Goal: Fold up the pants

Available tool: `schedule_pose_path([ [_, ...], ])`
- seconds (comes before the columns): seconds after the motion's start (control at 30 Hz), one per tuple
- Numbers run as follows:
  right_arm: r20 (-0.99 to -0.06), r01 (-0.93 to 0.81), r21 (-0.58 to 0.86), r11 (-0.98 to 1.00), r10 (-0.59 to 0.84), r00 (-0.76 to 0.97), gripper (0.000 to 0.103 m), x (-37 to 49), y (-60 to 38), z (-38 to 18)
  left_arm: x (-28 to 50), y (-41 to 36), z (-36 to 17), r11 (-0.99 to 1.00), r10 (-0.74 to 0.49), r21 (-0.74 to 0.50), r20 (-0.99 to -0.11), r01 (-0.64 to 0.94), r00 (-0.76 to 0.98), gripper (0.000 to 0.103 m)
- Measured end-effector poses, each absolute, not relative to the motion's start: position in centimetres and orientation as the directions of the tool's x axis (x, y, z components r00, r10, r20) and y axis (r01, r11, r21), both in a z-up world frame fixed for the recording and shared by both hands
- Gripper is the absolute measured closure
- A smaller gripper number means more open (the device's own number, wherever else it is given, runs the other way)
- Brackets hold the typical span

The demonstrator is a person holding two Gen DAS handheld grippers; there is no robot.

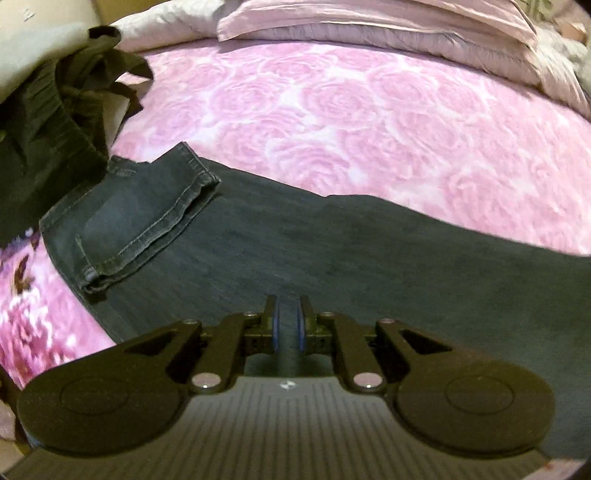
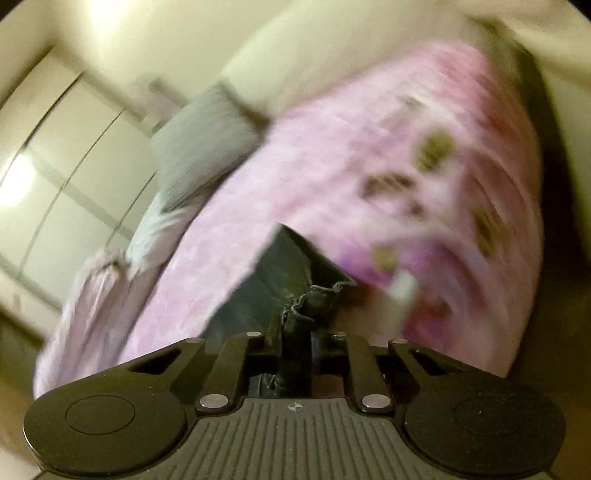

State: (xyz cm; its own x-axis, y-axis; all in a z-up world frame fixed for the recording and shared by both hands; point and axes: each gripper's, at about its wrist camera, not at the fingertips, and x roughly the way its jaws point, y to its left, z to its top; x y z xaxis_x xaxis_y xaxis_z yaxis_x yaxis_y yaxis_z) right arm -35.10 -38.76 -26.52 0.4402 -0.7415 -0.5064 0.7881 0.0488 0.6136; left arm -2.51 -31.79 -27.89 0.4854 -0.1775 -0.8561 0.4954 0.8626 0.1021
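Dark blue-grey jeans [image 1: 332,251] lie spread across the pink rose bedsheet [image 1: 332,110] in the left wrist view. One leg end with its stitched hem [image 1: 147,218] is folded back over the rest at the left. My left gripper [image 1: 287,321] sits low over the denim, its blue pads close together with a strip of denim pinched between them. In the blurred right wrist view, my right gripper [image 2: 295,332] is shut on a bunched fold of the jeans [image 2: 273,273], which trail away over the bed.
A dark olive garment [image 1: 48,129] is heaped at the bed's left edge. Pale pink pillows and a duvet [image 1: 369,26] line the far side. The right wrist view shows a grey pillow [image 2: 199,147], a wardrobe [image 2: 55,166] and a small white object [image 2: 404,291] on the sheet.
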Motion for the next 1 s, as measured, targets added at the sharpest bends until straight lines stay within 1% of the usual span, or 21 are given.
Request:
schedule_pose_path([
  [0.1, -0.418, 0.802, 0.545, 0.244, -0.750, 0.512, 0.094, -32.6, -41.8, -21.9, -2.8, -31.7, -27.3, 0.891, -0.193, 0.060, -0.847, 0.451, 0.495, 0.094],
  [0.2, -0.288, 0.755, 0.474, 0.453, -0.731, 0.619, 0.095, -30.1, -43.9, -16.6, -3.3, -31.8, -26.4, 0.913, -0.209, 0.016, -0.839, 0.407, 0.503, 0.094],
  [0.27, -0.211, 0.707, 0.438, 0.555, -0.701, 0.681, 0.095, -29.3, -44.5, -14.1, -3.8, -31.8, -25.8, 0.922, -0.223, -0.010, -0.832, 0.388, 0.508, 0.094],
  [0.33, -0.162, 0.677, 0.414, 0.609, -0.682, 0.713, 0.095, -29.6, -44.8, -12.4, -4.6, -31.9, -25.4, 0.925, -0.237, -0.033, -0.830, 0.379, 0.505, 0.094],
  [0.4, -0.145, 0.672, 0.404, 0.620, -0.682, 0.717, 0.095, -31.2, -45.2, -12.1, -5.5, -32.0, -25.4, 0.925, -0.249, -0.056, -0.836, 0.377, 0.488, 0.094],
  [0.47, -0.198, 0.718, 0.411, 0.562, -0.714, 0.672, 0.095, -33.9, -46.2, -13.6, -6.8, -32.0, -25.9, 0.922, -0.254, -0.063, -0.844, 0.382, 0.473, 0.094],
  [0.53, -0.312, 0.791, 0.437, 0.428, -0.753, 0.579, 0.095, -37.3, -47.8, -17.6, -8.3, -32.3, -27.1, 0.914, -0.253, -0.059, -0.858, 0.402, 0.448, 0.094],
  [0.6, -0.470, 0.840, 0.479, 0.255, -0.734, 0.490, 0.095, -41.0, -50.2, -22.8, -9.9, -32.5, -28.5, 0.906, -0.243, -0.051, -0.876, 0.421, 0.417, 0.094],
  [0.63, -0.580, 0.868, 0.481, 0.126, -0.697, 0.423, 0.094, -42.6, -51.6, -25.9, -10.5, -32.5, -29.0, 0.900, -0.241, -0.048, -0.884, 0.434, 0.401, 0.094],
  [0.67, -0.661, 0.878, 0.479, 0.029, -0.646, 0.382, 0.094, -43.5, -52.6, -28.3, -11.0, -32.3, -29.3, 0.893, -0.234, -0.033, -0.886, 0.449, 0.401, 0.093],
  [0.7, -0.702, 0.856, 0.515, -0.052, -0.598, 0.387, 0.091, -44.2, -53.3, -30.4, -11.4, -32.1, -29.5, 0.886, -0.228, -0.012, -0.881, 0.463, 0.414, 0.093],
  [0.73, -0.674, 0.809, 0.579, -0.097, -0.615, 0.409, 0.091, -45.0, -53.3, -31.3, -11.5, -31.8, -29.4, 0.878, -0.220, 0.016, -0.874, 0.479, 0.434, 0.091],
  [0.77, -0.675, 0.789, 0.600, -0.129, -0.611, 0.414, 0.088, -45.2, -53.6, -31.2, -11.4, -31.3, -29.3, 0.865, -0.205, 0.061, -0.862, 0.497, 0.464, 0.089],
  [0.8, -0.683, 0.783, 0.604, -0.150, -0.604, 0.411, 0.083, -45.0, -53.7, -30.9, -11.2, -30.8, -29.0, 0.855, -0.194, 0.099, -0.850, 0.510, 0.490, 0.087],
  [0.83, -0.699, 0.785, 0.595, -0.173, -0.592, 0.401, 0.081, -44.8, -53.7, -30.5, -10.9, -30.2, -28.6, 0.842, -0.179, 0.148, -0.831, 0.519, 0.527, 0.083],
  [0.87, -0.724, 0.803, 0.565, -0.191, -0.583, 0.370, 0.074, -44.5, -53.7, -30.0, -10.6, -29.6, -28.4, 0.828, -0.165, 0.192, -0.814, 0.526, 0.557, 0.081],
  [0.9, -0.748, 0.828, 0.522, -0.206, -0.577, 0.328, 0.063, -44.7, -53.9, -29.8, -10.0, -29.1, -28.2, 0.806, -0.148, 0.250, -0.792, 0.536, 0.592, 0.080],
  [0.97, -0.773, 0.877, 0.435, -0.202, -0.584, 0.249, 0.058, -44.0, -53.7, -28.4, -8.8, -27.9, -28.0, 0.749, -0.129, 0.352, -0.753, 0.561, 0.645, 0.075],
  [1.0, -0.786, 0.901, 0.385, -0.199, -0.582, 0.208, 0.056, -43.1, -53.2, -27.8, -8.3, -27.3, -28.2, 0.709, -0.126, 0.408, -0.729, 0.575, 0.673, 0.074],
])
